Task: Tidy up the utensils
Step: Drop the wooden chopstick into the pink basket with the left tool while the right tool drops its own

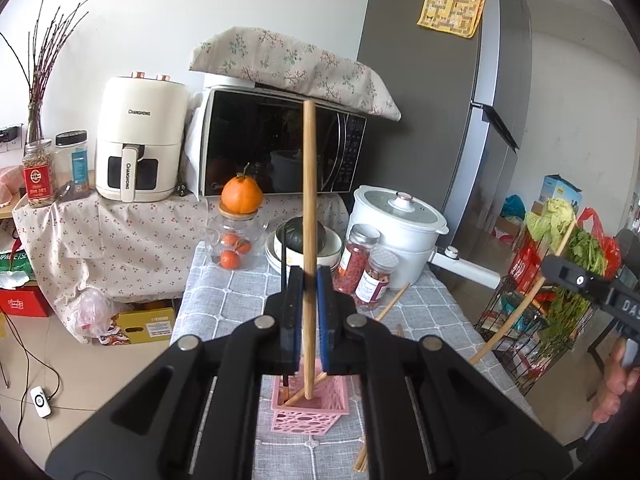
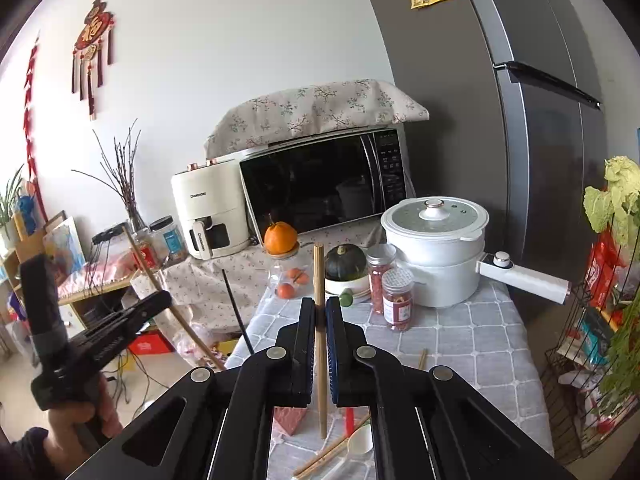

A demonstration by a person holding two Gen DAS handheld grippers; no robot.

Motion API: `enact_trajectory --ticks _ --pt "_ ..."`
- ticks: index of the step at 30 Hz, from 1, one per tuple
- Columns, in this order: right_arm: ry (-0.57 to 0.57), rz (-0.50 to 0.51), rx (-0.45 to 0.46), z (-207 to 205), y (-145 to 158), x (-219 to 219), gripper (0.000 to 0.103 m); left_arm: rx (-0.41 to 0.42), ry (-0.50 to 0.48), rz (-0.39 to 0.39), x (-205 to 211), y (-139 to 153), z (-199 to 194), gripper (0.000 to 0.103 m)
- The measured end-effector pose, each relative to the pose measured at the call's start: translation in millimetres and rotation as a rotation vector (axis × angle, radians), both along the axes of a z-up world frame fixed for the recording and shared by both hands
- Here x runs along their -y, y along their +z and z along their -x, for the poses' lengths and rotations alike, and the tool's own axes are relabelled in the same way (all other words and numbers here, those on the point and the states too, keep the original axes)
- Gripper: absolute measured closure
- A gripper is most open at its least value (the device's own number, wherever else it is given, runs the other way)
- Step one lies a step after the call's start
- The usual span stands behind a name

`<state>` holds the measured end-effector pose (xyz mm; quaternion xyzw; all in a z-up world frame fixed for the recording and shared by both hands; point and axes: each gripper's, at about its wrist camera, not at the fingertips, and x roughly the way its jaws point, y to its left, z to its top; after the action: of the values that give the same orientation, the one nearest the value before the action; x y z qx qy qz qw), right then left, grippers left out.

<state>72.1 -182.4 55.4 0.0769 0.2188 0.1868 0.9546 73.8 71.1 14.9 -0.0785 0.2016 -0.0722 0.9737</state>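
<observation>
My left gripper [image 1: 309, 280] is shut on a wooden chopstick [image 1: 308, 200] held upright, its lower end inside a pink perforated utensil holder [image 1: 310, 410] on the grey checked tablecloth. The holder also has a dark chopstick [image 1: 285, 320] and another wooden one. My right gripper [image 2: 320, 308] is shut on a second wooden chopstick [image 2: 319, 280], upright above the table. Loose chopsticks [image 2: 332, 454], a red stick and a white spoon [image 2: 360, 446] lie below it. The pink holder's corner [image 2: 291, 418] shows under the right gripper. The right gripper also shows in the left wrist view [image 1: 576, 280].
At the table's back stand a white electric pot [image 1: 400, 224], two spice jars [image 1: 370, 276], a bowl with a green squash [image 1: 304, 240] and a glass jar topped by an orange [image 1: 240, 232]. A wire rack of vegetables [image 1: 560, 288] stands right. Microwave and air fryer behind.
</observation>
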Motion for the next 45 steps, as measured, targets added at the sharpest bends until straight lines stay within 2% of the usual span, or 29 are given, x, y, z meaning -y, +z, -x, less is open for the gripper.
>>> enact_trajectory --ticks 5,9,11,13,18,21,27,31,37,45 --pt "0.015 -0.004 -0.002 -1 -2 -10 0.098 -0.053 -0.003 -0.039 8 -20 -18 0.095" --pt "0.024 -0.009 -0.001 -1 -1 -17 0.098 -0.109 -0.034 -0.04 14 -34 -30 0.095" --pt "0.031 -0.014 0.002 0 -1 -20 0.098 -0.133 -0.034 -0.033 14 -37 -32 0.086" --pt "0.038 -0.017 0.003 -1 0 -22 0.098 -0.141 -0.023 -0.027 11 -36 -31 0.07" --pt "0.055 -0.031 0.014 -3 3 -33 0.098 -0.155 -0.01 -0.018 1 -27 -21 0.062" --pt "0.06 -0.044 0.021 -6 5 -39 0.098 -0.175 -0.007 -0.027 -8 -25 -10 0.055" --pt "0.045 -0.076 0.036 -15 6 -50 0.098 -0.242 -0.017 -0.079 -22 -35 5 0.049" --pt "0.027 -0.086 0.037 -24 1 -57 0.098 -0.306 -0.018 -0.087 -30 -45 9 0.039" --pt "0.027 -0.052 -0.029 -44 -20 -76 0.098 -0.378 -0.027 -0.12 -33 -58 10 0.037" --pt "0.04 0.009 -0.114 -60 -51 -95 0.098 -0.384 -0.036 -0.118 -33 -57 13 0.03"
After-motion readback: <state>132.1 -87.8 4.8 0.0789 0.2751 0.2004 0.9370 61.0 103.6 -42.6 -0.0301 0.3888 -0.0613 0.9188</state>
